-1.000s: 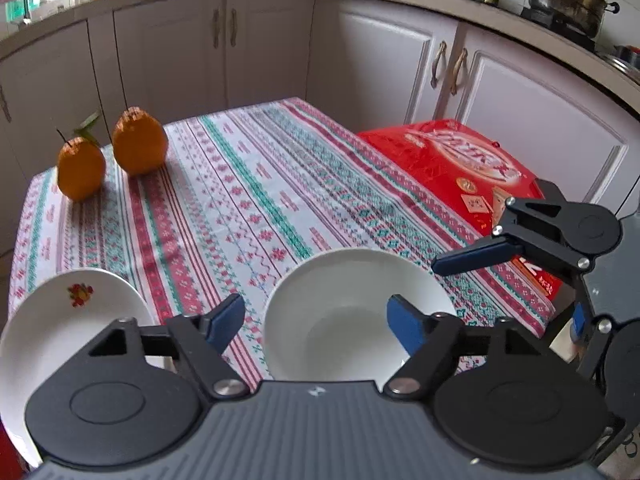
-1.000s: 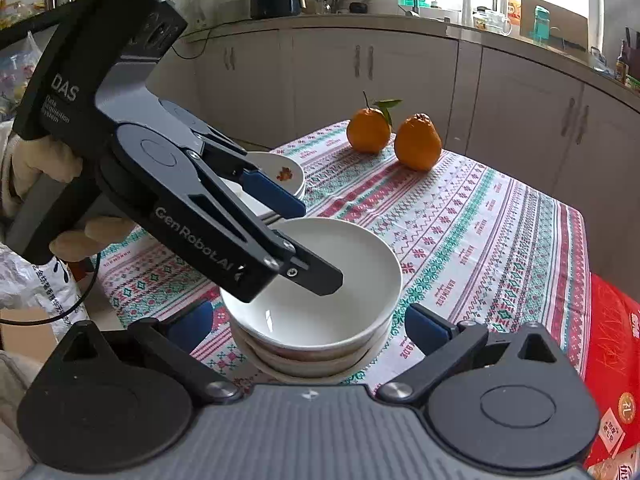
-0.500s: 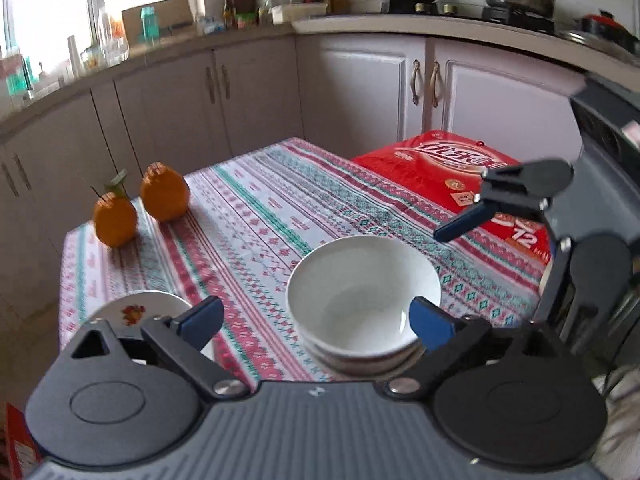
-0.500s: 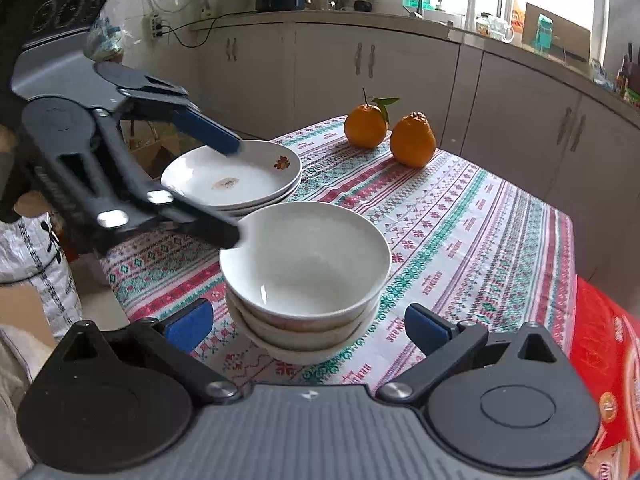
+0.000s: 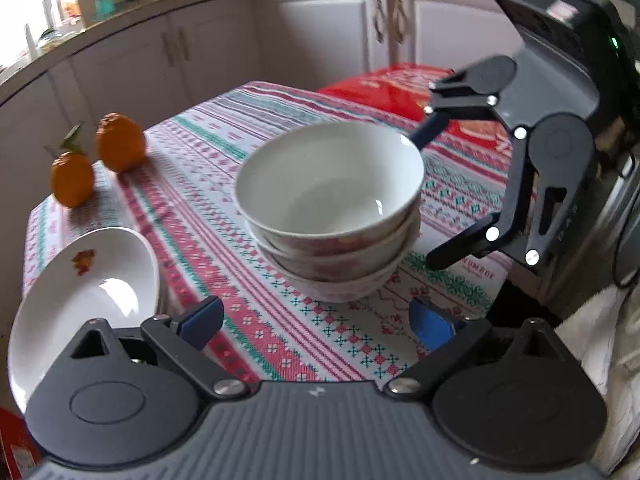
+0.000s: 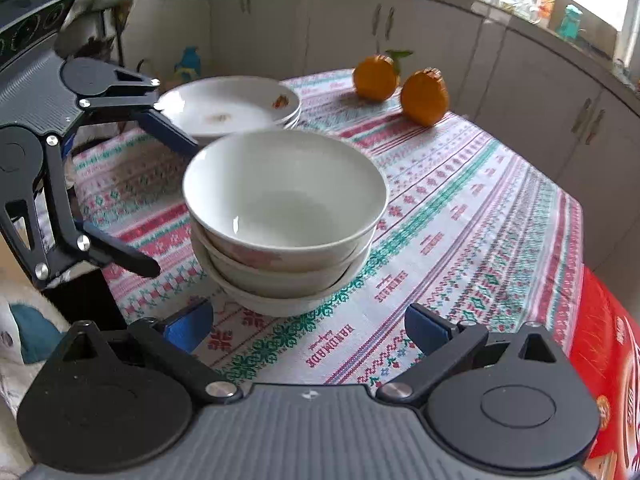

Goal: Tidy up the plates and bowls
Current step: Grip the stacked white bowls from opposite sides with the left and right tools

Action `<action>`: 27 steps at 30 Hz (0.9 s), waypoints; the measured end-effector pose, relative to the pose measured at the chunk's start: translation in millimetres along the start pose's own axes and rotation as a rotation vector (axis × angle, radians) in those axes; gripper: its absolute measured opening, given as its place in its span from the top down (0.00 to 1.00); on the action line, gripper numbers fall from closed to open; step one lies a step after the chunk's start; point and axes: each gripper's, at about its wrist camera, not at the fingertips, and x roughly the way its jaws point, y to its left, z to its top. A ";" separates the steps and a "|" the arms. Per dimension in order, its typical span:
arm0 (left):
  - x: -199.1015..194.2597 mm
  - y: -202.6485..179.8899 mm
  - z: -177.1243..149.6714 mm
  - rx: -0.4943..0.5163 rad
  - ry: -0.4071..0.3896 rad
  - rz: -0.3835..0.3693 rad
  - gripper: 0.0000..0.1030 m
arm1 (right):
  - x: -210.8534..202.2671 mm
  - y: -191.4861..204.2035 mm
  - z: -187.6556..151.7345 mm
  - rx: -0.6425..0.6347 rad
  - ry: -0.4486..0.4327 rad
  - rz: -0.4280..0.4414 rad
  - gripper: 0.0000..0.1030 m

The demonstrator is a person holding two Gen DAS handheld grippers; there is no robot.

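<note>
— Where does the stack of three white ceramic bowls (image 5: 332, 220) sit relative to the two tools?
— On the bench with the red-and-green patterned cloth (image 6: 472, 216), straight ahead of both. The left hand-held gripper (image 5: 316, 320) faces the stack from one side, the right hand-held gripper (image 6: 308, 324) from the opposite side, so the bowls lie between them.
— Are they holding anything?
— No. Both stand wide open and empty, fingers apart from the bowls.
— And the plates?
— The stacked shallow white plates with a small flower print (image 6: 232, 106) sit beyond the bowls from the right tool, just beside the left one, whose blue fingertip (image 5: 200, 316) is close to their rim.
— So which is nearer for the plates?
— The left, I'd judge. The stack has no long axis; either side would serve.
</note>
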 end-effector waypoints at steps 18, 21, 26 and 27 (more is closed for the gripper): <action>39.6 18.8 12.0 0.040 0.071 -0.168 0.05 | 31.4 -17.2 25.4 -0.196 0.067 0.165 0.00; 44.0 20.7 12.0 0.065 0.088 -0.184 0.05 | 34.7 -18.4 27.4 -0.219 0.076 0.197 0.00; 46.2 25.4 14.1 0.079 0.093 -0.202 0.08 | 37.7 -16.0 31.4 -0.262 0.091 0.233 0.00; 44.1 24.3 14.2 0.084 0.089 -0.201 0.09 | 37.7 -15.3 32.5 -0.270 0.094 0.237 0.01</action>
